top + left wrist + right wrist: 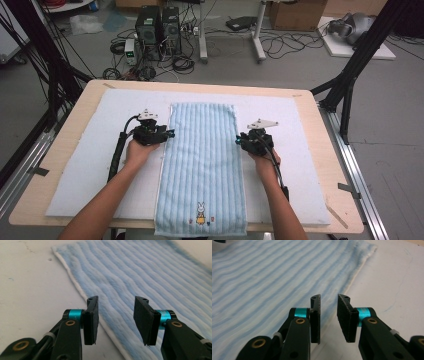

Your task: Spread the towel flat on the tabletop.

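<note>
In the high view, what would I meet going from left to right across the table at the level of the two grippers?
Bare wooden table edge → white mat → left gripper → blue striped towel → right gripper → white mat again → bare table edge on the right.

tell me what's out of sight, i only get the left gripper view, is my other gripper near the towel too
Observer: Yes. The right gripper sits at the opposite long edge of the blue towel, level with the left gripper.
Operator: is it holding anything
Observer: No, its jaws are open over the towel's edge in the right gripper view, nothing pinched.
Operator: anything at the towel's near end
Observer: A small rabbit picture, and that end hangs over the table's front edge.
</note>
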A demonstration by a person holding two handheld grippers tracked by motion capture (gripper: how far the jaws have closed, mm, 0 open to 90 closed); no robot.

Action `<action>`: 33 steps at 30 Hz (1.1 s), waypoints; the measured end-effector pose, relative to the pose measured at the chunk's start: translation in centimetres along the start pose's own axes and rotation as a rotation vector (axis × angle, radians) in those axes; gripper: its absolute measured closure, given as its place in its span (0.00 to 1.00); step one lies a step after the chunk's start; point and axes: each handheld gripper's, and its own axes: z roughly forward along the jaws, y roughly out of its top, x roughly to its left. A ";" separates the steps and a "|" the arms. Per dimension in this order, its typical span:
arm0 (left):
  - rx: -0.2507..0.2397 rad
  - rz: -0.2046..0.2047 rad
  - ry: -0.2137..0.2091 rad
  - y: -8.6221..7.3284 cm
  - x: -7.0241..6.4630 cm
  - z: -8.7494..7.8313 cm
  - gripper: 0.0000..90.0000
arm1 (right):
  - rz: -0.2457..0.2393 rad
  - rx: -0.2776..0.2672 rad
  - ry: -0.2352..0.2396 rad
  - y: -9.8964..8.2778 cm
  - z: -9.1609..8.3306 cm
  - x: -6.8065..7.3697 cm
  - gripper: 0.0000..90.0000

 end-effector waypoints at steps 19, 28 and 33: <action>-0.127 -0.003 -0.107 -1.9 -0.6 -4.5 0.47 | -0.042 0.004 0.091 -3.1 -3.9 2.4 0.66; -0.156 0.003 -0.119 -2.5 -0.6 -4.8 0.20 | 0.056 -0.114 -0.039 -4.2 -7.9 -0.4 0.32; -0.203 -0.003 -0.119 -2.3 -0.2 -5.3 0.20 | 0.106 -0.152 -0.121 -4.5 -8.5 -1.6 0.12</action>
